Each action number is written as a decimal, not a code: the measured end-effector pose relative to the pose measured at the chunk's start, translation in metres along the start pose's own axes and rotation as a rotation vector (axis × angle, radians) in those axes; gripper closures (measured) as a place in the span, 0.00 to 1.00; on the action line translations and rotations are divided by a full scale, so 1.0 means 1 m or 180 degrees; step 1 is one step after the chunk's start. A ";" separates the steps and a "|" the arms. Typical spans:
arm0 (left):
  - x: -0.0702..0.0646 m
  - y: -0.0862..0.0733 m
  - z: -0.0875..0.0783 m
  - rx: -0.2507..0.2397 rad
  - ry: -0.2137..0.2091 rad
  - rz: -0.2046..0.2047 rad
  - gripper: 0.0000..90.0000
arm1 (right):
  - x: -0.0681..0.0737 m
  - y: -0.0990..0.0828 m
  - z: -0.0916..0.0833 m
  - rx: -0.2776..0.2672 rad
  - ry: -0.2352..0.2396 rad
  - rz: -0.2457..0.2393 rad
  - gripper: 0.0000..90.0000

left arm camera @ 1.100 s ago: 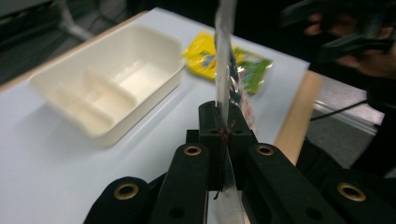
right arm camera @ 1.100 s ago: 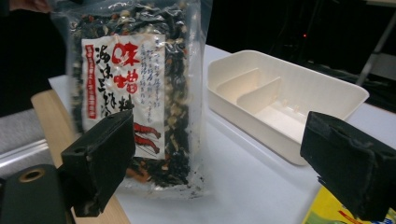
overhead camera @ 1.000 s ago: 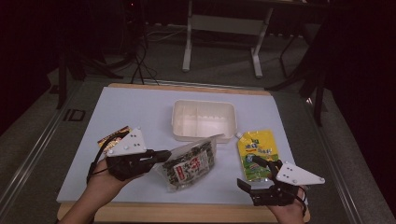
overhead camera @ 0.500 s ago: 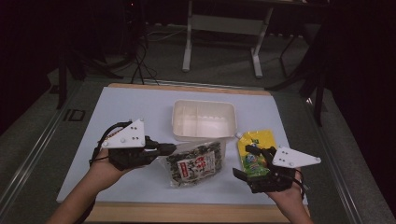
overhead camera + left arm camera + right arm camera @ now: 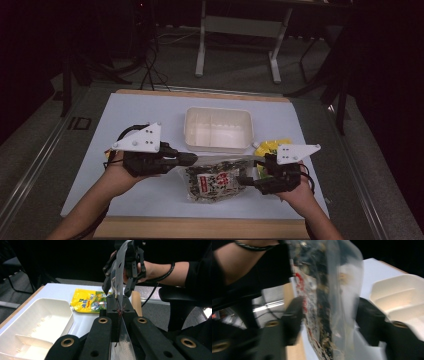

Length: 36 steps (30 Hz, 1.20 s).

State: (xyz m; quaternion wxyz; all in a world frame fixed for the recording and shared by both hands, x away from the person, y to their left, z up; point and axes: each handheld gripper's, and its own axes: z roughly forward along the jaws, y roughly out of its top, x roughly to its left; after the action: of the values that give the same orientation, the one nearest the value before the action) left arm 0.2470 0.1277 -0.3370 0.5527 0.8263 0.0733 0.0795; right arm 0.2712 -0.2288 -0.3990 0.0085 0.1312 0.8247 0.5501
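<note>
A clear bag [image 5: 215,181] of dark snack with a red-and-white label is raised by its left edge, and my left gripper [image 5: 194,159] is shut on that edge. In the left gripper view the jaws [image 5: 117,308] clamp the film, which runs away edge-on. My right gripper [image 5: 248,181] is at the bag's right end. Its jaws have just been closing and stand either side of the bag [image 5: 327,302], with small gaps beside the film in the left gripper view. A white divided tray [image 5: 217,127] sits behind the bag.
A yellow pouch [image 5: 270,147] lies flat at the right, just behind my right gripper and beside the tray [image 5: 32,322]. The white mat [image 5: 130,115] covers the table. Dark floor, cables and a stand's legs [image 5: 200,50] lie beyond the far edge.
My right gripper moved left and away from the front edge to the bag's right end, and its jaws narrowed around it. My left gripper shifted slightly right and up with the bag's edge.
</note>
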 end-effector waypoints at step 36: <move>0.018 -0.023 -0.020 -0.0410 0.0554 -0.0654 0.28 | -0.002 0.025 -0.022 0.0037 0.0257 0.0032 0.86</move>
State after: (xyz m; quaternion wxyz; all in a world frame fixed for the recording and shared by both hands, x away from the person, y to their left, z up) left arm 0.2597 0.1589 -0.3501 0.6014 0.7672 0.2000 0.0984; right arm 0.2751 -0.2402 -0.3679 -0.0284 0.1130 0.8269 0.5501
